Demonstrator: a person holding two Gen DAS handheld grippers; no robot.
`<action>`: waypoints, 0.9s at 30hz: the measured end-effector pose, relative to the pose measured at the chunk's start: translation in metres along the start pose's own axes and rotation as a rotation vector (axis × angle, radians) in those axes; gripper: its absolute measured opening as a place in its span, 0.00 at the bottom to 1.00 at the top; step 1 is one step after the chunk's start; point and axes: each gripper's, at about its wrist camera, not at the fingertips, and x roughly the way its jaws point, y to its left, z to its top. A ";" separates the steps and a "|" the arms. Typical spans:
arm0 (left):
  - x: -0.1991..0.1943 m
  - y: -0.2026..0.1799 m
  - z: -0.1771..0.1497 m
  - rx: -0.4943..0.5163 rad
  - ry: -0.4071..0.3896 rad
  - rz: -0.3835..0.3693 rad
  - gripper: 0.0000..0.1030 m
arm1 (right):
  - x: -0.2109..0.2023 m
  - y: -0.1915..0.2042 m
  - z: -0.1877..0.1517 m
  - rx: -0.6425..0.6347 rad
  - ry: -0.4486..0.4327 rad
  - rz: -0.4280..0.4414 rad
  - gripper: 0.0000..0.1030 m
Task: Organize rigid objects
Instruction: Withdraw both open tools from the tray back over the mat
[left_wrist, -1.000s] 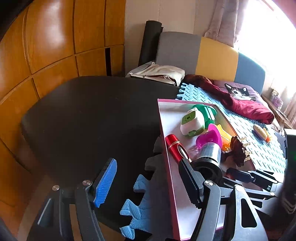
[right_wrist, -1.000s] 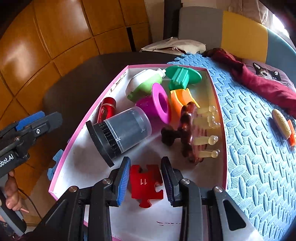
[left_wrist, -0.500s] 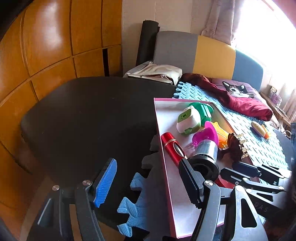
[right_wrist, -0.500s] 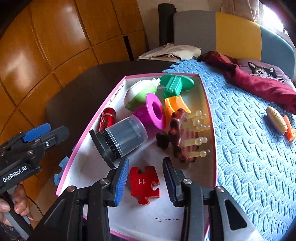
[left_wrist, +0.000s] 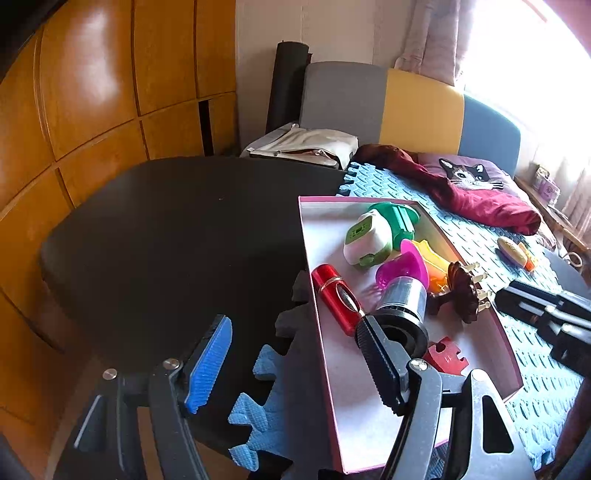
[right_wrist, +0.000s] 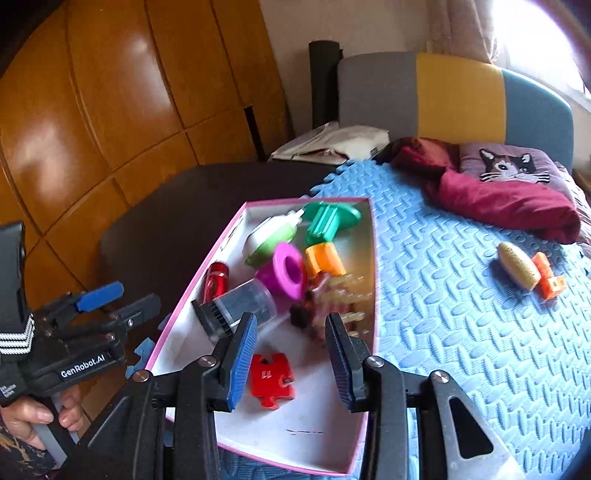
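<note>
Right gripper (right_wrist: 291, 354) lifted clear of pink-rimmed tray (right_wrist: 364, 373); jaws parted, nothing between pads, a touch wider than a second ago. Red puzzle piece (right_wrist: 271, 378) left flat on tray floor at near end, about 6 o'clock from the brown hair claw (right_wrist: 325, 302), apart from both pads. Reads as a finished placement: piece released, hand backing away.

Left gripper (left_wrist: 291, 365) open and empty, hovering over tray's near left rim and dark table (left_wrist: 166, 240); little change there.

Rest of tray contents toward 12 o'clock: black-capped clear jar (right_wrist: 236, 306), red cylinder (right_wrist: 216, 282), magenta ring (right_wrist: 286, 269), orange piece (right_wrist: 323, 258), green piece (right_wrist: 328, 218), white-green gadget (right_wrist: 271, 238).

Still outside tray, on blue foam mat (right_wrist: 443, 314) at roughly 2 o'clock from tray: tan oval object (right_wrist: 517, 264) touching small orange piece (right_wrist: 550, 282). Likely next targets; task judged mostly done, not complete.
</note>
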 end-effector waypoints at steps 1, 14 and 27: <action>0.000 -0.001 0.000 0.002 -0.001 0.000 0.70 | -0.002 -0.004 0.001 0.003 -0.003 -0.007 0.37; -0.005 -0.019 0.011 0.062 -0.018 -0.015 0.70 | -0.033 -0.102 0.009 0.111 -0.027 -0.207 0.37; -0.004 -0.065 0.034 0.167 -0.047 -0.049 0.70 | -0.046 -0.238 -0.023 0.409 0.009 -0.435 0.37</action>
